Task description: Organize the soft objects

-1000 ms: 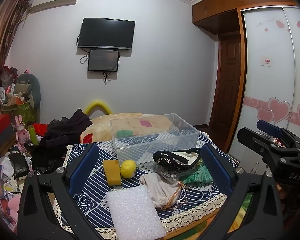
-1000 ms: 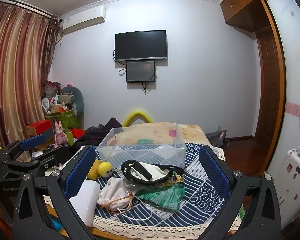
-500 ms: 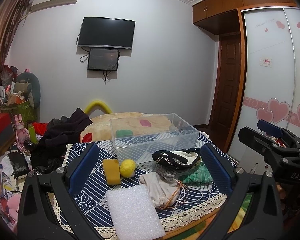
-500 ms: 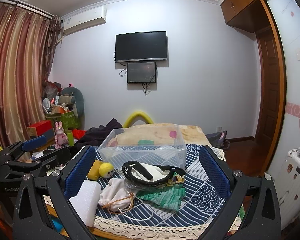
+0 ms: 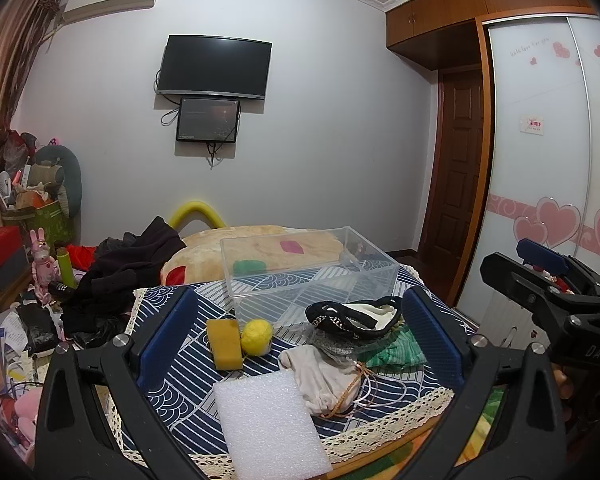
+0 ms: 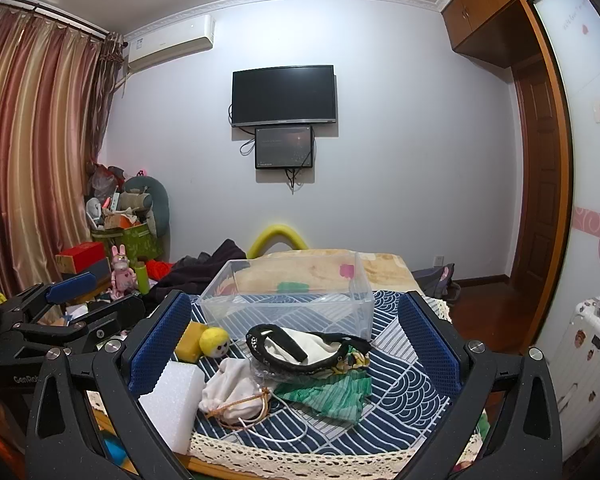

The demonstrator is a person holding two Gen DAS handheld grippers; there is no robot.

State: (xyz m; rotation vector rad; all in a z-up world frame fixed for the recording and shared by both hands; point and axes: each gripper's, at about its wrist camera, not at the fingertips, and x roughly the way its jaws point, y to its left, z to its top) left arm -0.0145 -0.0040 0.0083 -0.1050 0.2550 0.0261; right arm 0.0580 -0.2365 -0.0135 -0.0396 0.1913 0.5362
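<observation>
A clear plastic bin (image 5: 308,268) (image 6: 288,300) stands on a small table with a blue patterned cloth (image 5: 188,380). In front of it lie a yellow sponge (image 5: 224,338), a yellow plush ball (image 5: 256,337) (image 6: 214,340), a white foam block (image 5: 270,424) (image 6: 172,400), a white drawstring pouch (image 5: 324,374) (image 6: 232,392), a black-and-white bag (image 5: 356,316) (image 6: 300,348) and a green cloth (image 5: 396,354) (image 6: 328,394). My left gripper (image 5: 300,340) and right gripper (image 6: 292,344) are both open and empty, held before the table's near edge.
A bed with a tan blanket (image 5: 260,240) and dark clothes (image 5: 128,272) lies behind the table. Boxes and toys (image 5: 24,248) are piled at the left. A wardrobe (image 5: 548,160) and door (image 5: 456,160) are at the right. A white suitcase (image 6: 584,356) stands at right.
</observation>
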